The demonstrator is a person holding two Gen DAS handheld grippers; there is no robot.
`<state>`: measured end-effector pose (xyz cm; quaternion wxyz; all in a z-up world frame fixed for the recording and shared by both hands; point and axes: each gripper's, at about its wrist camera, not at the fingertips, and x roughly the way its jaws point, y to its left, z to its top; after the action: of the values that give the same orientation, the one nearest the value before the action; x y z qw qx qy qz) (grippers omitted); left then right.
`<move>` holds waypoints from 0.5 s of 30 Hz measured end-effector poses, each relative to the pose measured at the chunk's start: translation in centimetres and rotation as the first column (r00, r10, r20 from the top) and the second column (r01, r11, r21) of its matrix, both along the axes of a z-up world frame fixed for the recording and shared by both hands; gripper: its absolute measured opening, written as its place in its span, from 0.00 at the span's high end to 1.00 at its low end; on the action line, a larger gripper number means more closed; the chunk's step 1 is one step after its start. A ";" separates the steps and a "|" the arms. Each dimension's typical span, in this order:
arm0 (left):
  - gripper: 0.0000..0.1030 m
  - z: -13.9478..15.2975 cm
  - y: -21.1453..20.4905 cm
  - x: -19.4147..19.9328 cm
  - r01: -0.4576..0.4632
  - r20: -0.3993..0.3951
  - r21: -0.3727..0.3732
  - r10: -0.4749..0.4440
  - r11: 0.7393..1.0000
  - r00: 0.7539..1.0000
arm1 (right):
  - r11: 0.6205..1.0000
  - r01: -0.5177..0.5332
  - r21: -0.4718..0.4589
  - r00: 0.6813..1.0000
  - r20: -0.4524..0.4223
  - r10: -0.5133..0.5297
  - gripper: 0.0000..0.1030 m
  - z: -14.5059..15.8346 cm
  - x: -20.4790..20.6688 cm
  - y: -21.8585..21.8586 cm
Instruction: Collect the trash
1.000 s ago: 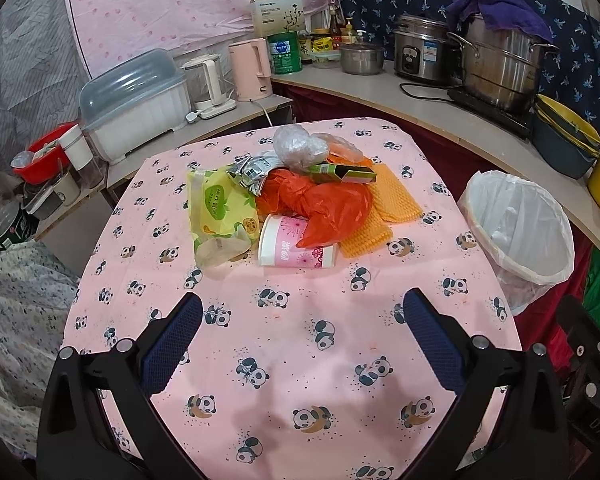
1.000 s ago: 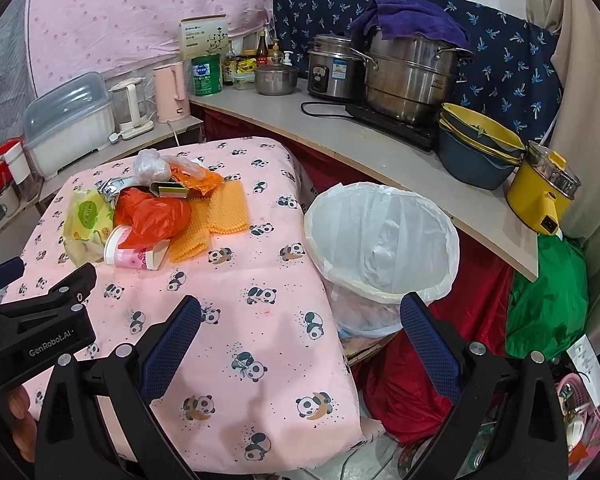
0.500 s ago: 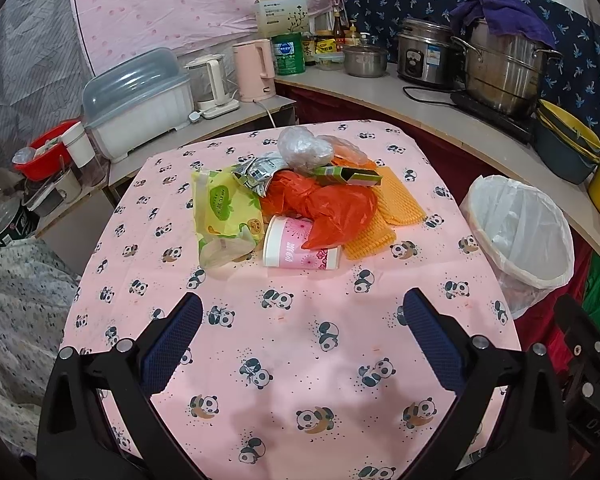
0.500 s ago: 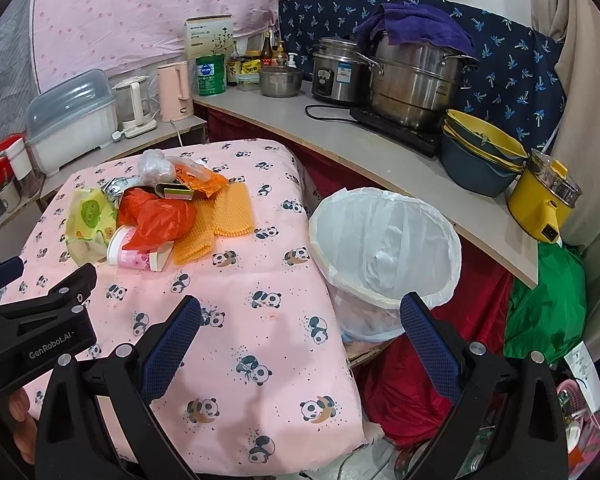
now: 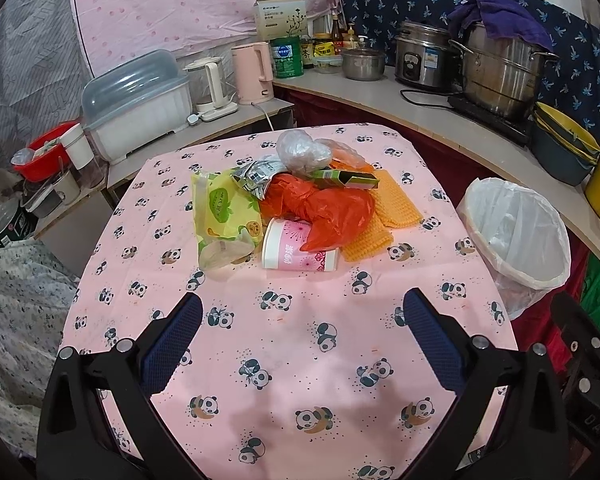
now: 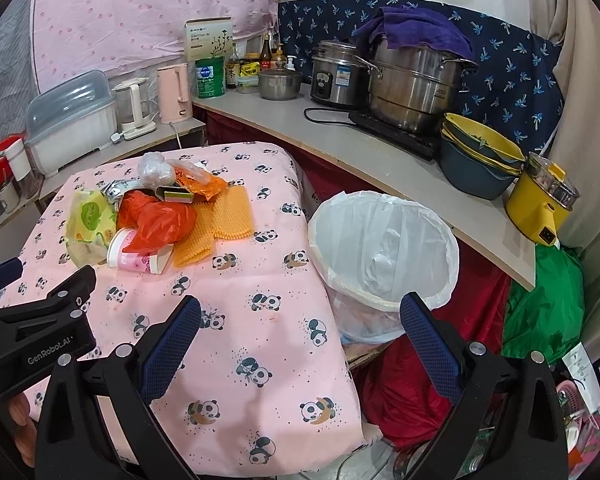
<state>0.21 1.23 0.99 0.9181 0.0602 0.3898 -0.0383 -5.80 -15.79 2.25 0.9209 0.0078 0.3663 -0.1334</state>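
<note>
Both grippers, left (image 5: 302,334) and right (image 6: 300,334), wide apart and empty above soft panda-print table (image 5: 300,360); crinkled wrappers (image 5: 224,210), round paper cup (image 5: 296,246), lined bin (image 6: 384,236).

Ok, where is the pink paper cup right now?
On its side on the panda tablecloth, the pink paper cup lies at the pile's near edge, partly under the orange plastic bag.

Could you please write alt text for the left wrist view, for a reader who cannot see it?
The open left gripper hovers over a panda-print table, facing a trash pile: a paper cup on its side, an orange bag, a yellow wrapper and orange mesh. A white-lined bin stands to the right of the table.
</note>
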 end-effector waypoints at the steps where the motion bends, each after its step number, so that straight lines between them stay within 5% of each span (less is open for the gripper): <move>1: 0.07 0.0 0.0 0.0 0.002 0.000 -0.001 -0.002 1.000 1.000 | 1.000 0.001 -0.001 1.000 0.000 -0.001 0.07 0.0 0.0 0.0; 15: 0.07 -0.2 -0.6 -0.4 0.018 0.002 -0.015 -0.018 1.000 1.000 | 1.000 0.013 -0.010 1.000 0.004 -0.013 0.07 0.3 0.0 -0.4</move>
<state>-0.17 0.66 0.79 0.9186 0.0569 0.3879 -0.0495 -5.84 -16.18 2.59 0.9207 0.0060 0.3637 -0.1413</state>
